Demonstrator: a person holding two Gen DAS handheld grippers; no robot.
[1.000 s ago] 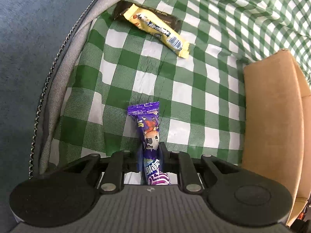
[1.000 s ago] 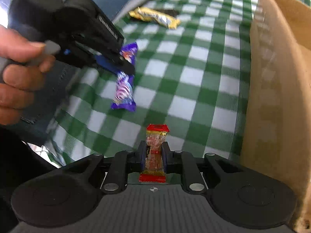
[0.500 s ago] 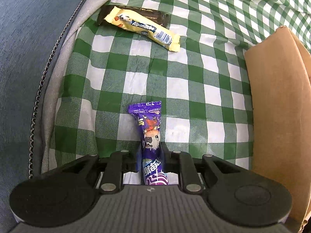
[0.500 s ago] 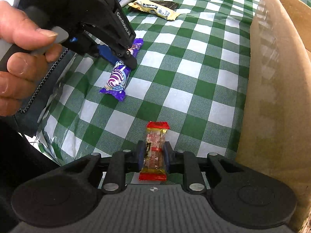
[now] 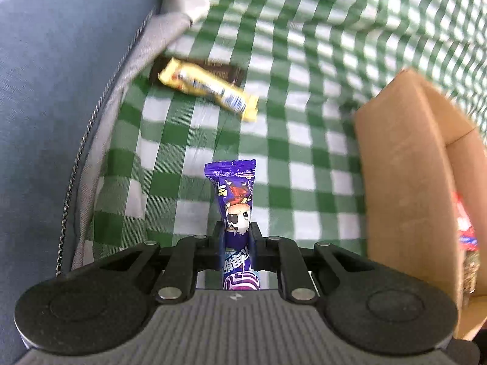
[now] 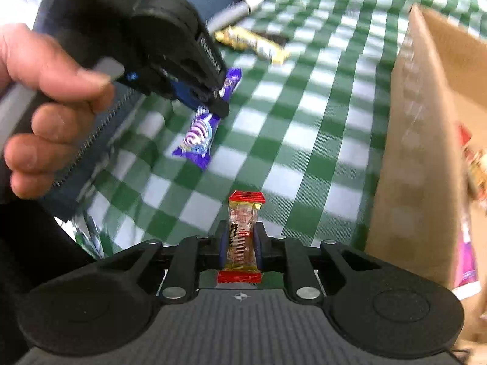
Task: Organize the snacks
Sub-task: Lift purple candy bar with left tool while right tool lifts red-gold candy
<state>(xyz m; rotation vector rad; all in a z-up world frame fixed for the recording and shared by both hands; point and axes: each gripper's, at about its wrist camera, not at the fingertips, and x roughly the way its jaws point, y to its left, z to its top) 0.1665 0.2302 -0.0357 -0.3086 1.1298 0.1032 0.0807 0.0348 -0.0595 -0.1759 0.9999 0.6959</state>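
A purple snack packet (image 5: 236, 200) stands upright between the pads of my left gripper (image 5: 236, 231), whose jaws are closing on it. The right wrist view shows that left gripper (image 6: 223, 103) in a person's hand, with the purple packet (image 6: 197, 137) hanging above the green checked cloth (image 5: 304, 152). My right gripper (image 6: 242, 228) is shut on a small red-and-yellow candy (image 6: 243, 219), held above the cloth. An open cardboard box (image 5: 401, 167) stands to the right of both grippers, with a few wrappers inside.
A yellow candy bar (image 5: 210, 88) lies on a dark bar (image 5: 225, 70) at the far left of the cloth. A blue zipped bag (image 5: 61, 91) borders the cloth on the left. The box wall (image 6: 426, 152) rises close on the right.
My left gripper has lifted the purple packet off the cloth and tilted, so the box's inside now shows. The right gripper has barely moved with its candy.
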